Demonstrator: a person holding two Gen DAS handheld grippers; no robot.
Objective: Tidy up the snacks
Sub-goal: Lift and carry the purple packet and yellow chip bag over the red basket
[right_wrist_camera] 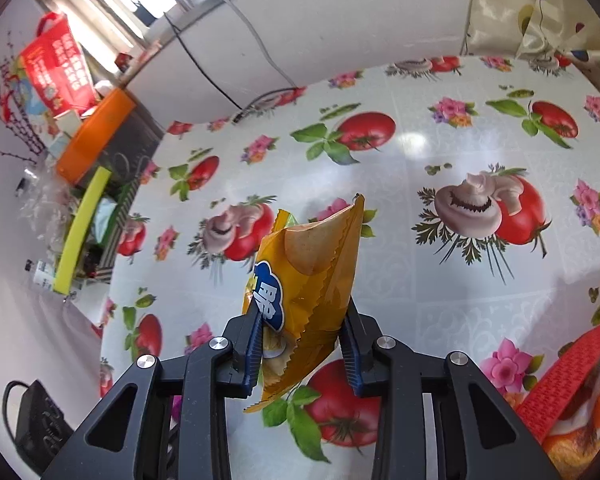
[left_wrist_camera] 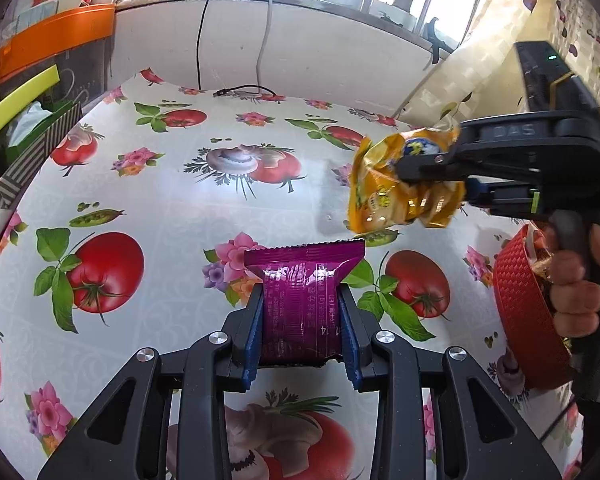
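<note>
A purple snack packet (left_wrist_camera: 300, 304) sits clamped between the blue pads of the left gripper (left_wrist_camera: 302, 324), its crimped end pointing away from the camera, held above the tablecloth (left_wrist_camera: 172, 208) printed with tomatoes, mushrooms and flowers. To the right of it and farther off, a crumpled yellow snack bag (left_wrist_camera: 396, 184) hangs in the right gripper (left_wrist_camera: 424, 168), whose jaws are pinched on it; in the right wrist view the same yellow snack bag (right_wrist_camera: 312, 292) stands upright between the narrowed fingers of the right gripper (right_wrist_camera: 304, 344), clear of the table. A person's hand (left_wrist_camera: 580, 280) wraps the right gripper's handle. Just beneath that hand, at the right edge of the table, stands a red woven basket (left_wrist_camera: 520, 304) with snacks inside. At the far left lies an orange tray (left_wrist_camera: 56, 36) among clutter, with a yellow-green strip (left_wrist_camera: 16, 104) near it.
</note>
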